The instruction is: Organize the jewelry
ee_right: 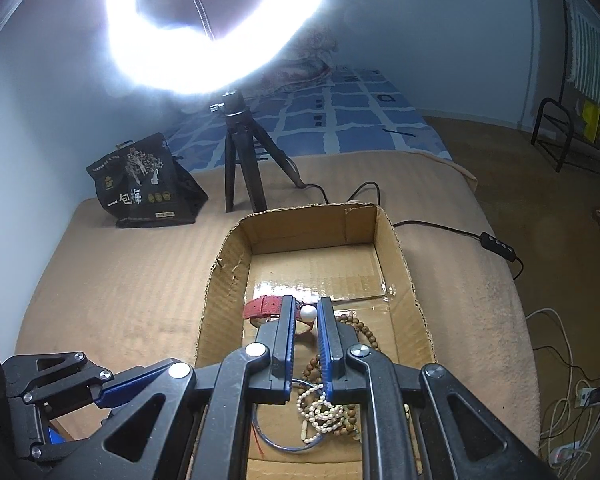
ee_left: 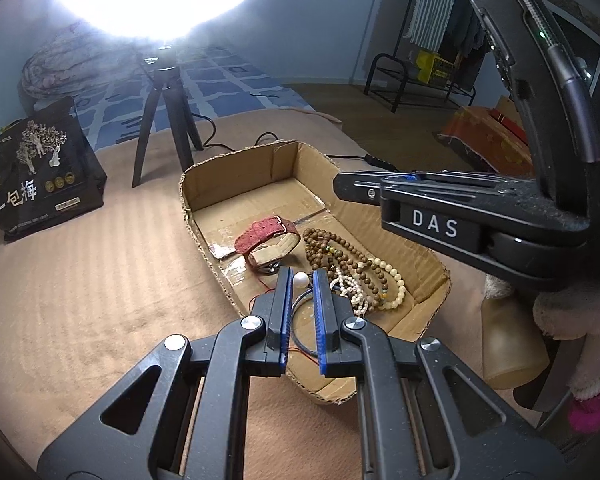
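- My left gripper [ee_left: 301, 273] has its blue-padded fingers parted by a narrow gap, grasping nothing; it hovers over the near end of the cardboard box [ee_left: 236, 168].
- My right gripper [ee_right: 306, 305] is likewise slightly parted and empty, hanging above the box.
- A white pearl [ee_right: 309, 314] shows through the gap of each gripper. It lies in the box just beside the red-strap watch [ee_left: 266, 232].
- The watch lies on its side on the box floor, its strap looped.
- Right of it lie a string of brown wooden beads [ee_left: 340, 248], a cream bead bracelet [ee_left: 392, 276] and a strand of small pearls [ee_left: 350, 285], heaped and touching.
- A thin hoop [ee_right: 260, 432] lies at the near end, partly under the small pearls.
- The box sits on a beige blanket [ee_left: 100, 280]; behind it stand a tripod [ee_left: 164, 120] and a black bag [ee_left: 40, 168].
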